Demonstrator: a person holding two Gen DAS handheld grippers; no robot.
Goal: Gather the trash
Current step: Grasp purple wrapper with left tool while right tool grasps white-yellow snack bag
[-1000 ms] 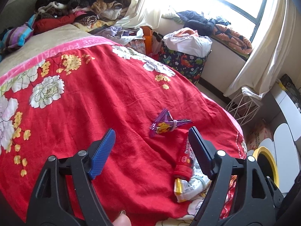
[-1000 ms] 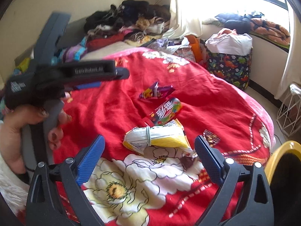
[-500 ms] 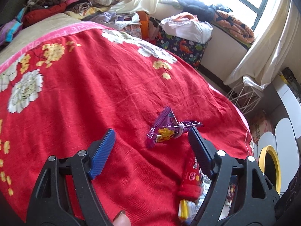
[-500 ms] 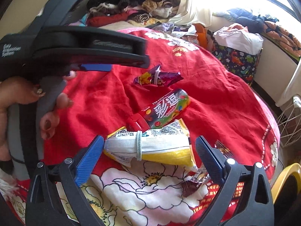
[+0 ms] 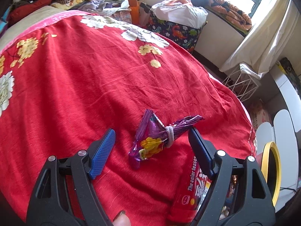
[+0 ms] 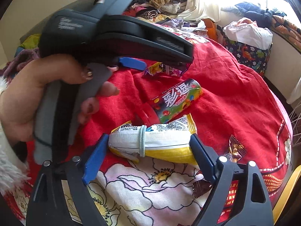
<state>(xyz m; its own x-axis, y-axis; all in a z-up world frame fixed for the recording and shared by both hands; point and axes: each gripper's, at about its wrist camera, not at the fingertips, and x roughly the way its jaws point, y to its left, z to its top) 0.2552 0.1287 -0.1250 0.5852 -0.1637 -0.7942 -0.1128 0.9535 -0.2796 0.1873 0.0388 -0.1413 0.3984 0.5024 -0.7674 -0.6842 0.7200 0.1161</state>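
Trash lies scattered on the red floral bed [image 5: 105, 86], toward its right edge. A purple wrapper [image 5: 156, 137] tied with a hair band sits between the wide-set jaws of the left hand-held gripper [image 5: 151, 148], untouched by either pad. Nearer the bed's edge, a white-and-yellow snack bag [image 6: 152, 141], also banded, sits between the jaws of the right hand-held gripper [image 6: 148, 150]; these are closing, and the pads look just at the bag's ends, though firm contact is hard to confirm. A red-capped candy tube [image 6: 173, 99] lies just behind the bag, touching it.

The slack, crinkly bag could buckle or slide out as the jaws squeeze its ends, and either gripper might pinch the bedcover along with its target. Small brown wrappers [image 6: 235, 148] beside the right jaw could be missed. The left gripper's body hides part of the purple wrapper in the right view, and the yellow-rimmed bin [image 5: 270, 171] is cut off.
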